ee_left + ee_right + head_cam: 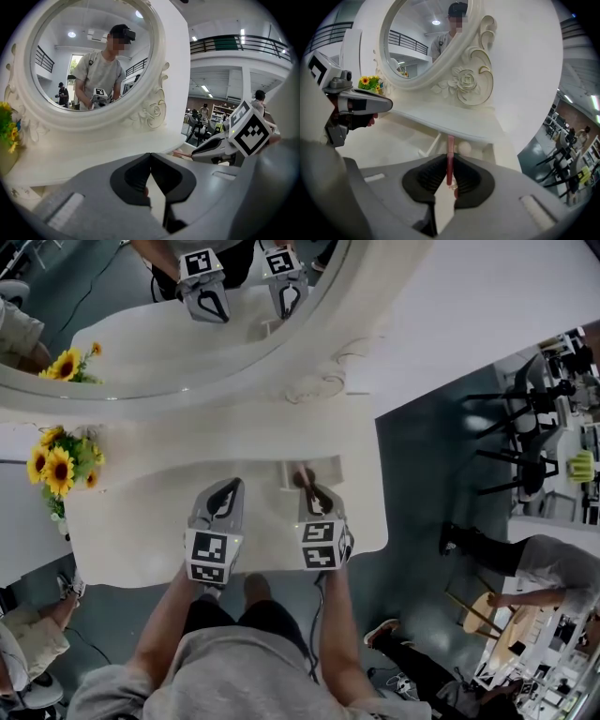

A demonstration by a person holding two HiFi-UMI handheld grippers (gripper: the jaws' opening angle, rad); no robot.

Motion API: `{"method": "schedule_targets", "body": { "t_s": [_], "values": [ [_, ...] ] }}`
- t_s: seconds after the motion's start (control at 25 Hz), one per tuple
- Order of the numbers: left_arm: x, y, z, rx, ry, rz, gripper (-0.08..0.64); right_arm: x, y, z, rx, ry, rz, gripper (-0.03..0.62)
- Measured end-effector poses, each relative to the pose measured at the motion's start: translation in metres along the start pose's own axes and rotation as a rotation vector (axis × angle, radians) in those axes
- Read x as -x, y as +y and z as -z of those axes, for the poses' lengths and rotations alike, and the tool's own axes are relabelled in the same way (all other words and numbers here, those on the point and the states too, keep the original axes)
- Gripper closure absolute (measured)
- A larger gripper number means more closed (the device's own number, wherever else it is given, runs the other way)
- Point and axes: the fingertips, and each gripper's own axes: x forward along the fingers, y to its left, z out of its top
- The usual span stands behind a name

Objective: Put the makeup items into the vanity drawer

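A slim pinkish-red makeup stick (449,146) is clamped between the pads of the right hand-held gripper (449,161). Its free end points to 12 o'clock, into the small white vanity drawer (429,146), which is pulled open. A pale round item (464,148) lies inside the drawer, at about 2 o'clock of the stick's tip.

The grey left gripper (150,158) has its jaws meeting tip to tip above the white bench (93,150), facing an oval mirror (89,61) in a carved white frame that reflects a person. Yellow sunflowers (6,126) sit at the left edge. The right gripper (197,151) shows at the right, a slim pink stick (180,153) at its tip.
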Motion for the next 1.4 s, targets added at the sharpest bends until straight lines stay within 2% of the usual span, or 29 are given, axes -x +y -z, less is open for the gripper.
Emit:
{"method": "schedule_targets", "body": {
  "t_s": [0.32,0.44,0.52,0.6,1.12,1.4],
  "values": [
    [0.001,0.008,0.000,0.003,0.008,-0.022,0.549,-0.009,-0.002,-0.008,0.011,-0.006,0.005,0.543],
    [0.000,0.011,0.002,0.004,0.012,-0.026,0.549,-0.010,-0.004,-0.015,-0.021,-0.058,0.024,0.541],
    [0.000,0.011,0.002,0.005,0.012,-0.024,0.549,-0.010,-0.005,-0.021,-0.060,-0.099,0.020,0.461],
    [-0.001,0.011,0.001,0.005,0.010,-0.021,0.549,-0.009,-0.006,-0.023,-0.082,-0.114,0.017,0.417],
    [0.010,0.010,-0.008,-0.013,-0.020,0.006,0.549,0.009,-0.005,-0.026,-0.090,-0.130,0.059,0.417],
    [0.045,0.013,-0.033,-0.052,-0.087,0.021,0.549,0.054,0.009,-0.054,-0.130,-0.247,0.110,0.417]
  ]
}}
